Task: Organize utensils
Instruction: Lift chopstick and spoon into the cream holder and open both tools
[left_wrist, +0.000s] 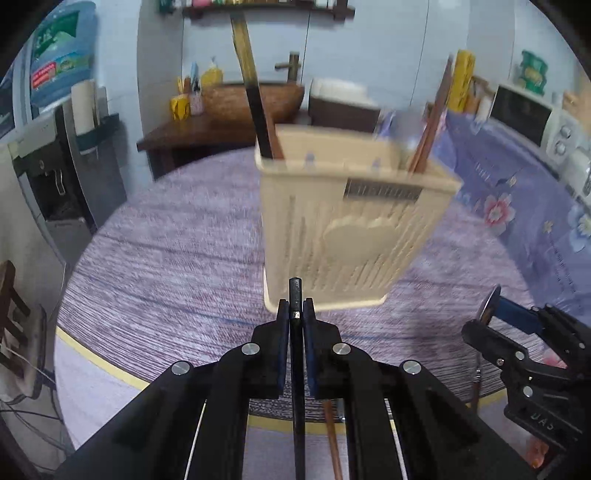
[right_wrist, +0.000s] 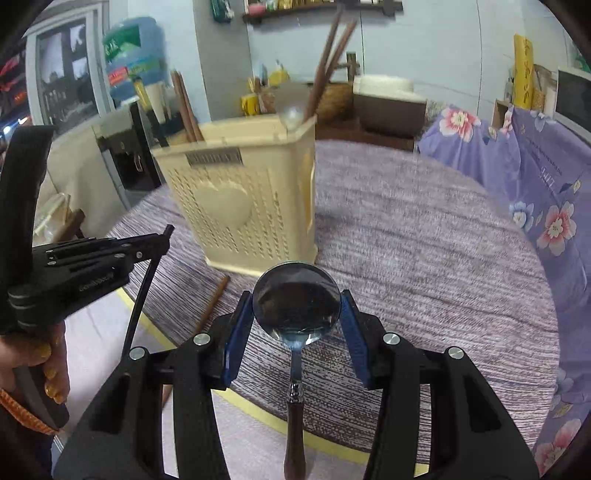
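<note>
Holding a black chopstick (left_wrist: 295, 295) upright, my left gripper (left_wrist: 296, 314) has its fingers clenched on it just below the top end, and the rest of the stick hangs down between them out of sight. My right gripper (right_wrist: 295, 314) carries a metal spoon (right_wrist: 295, 306): its fingers pinch the round bowl from both sides, and the dark handle hangs down toward me. Both pieces are lifted off the counter (right_wrist: 424, 258) and sit just short of the cream holder (left_wrist: 351, 221), a slotted plastic caddy with a heart on its front. Dark and brown chopsticks (left_wrist: 258, 110) already stand in its left compartment, another brown pair (left_wrist: 430, 122) leans out of the right one, and a spoon bowl seems to show at the right rim, though blur makes that uncertain. One brown chopstick (right_wrist: 212, 302) lies on the counter near the front edge, ungrasped.

I judge this to be the carrying step, with two utensils in hand and the drop-in not yet done. Next I need to raise each piece above the rim, point its lower end into the matching compartment, and loosen the fingers only once the end is inside. The spoon's pinched bowl may slip, so I should tip it slowly.
</note>
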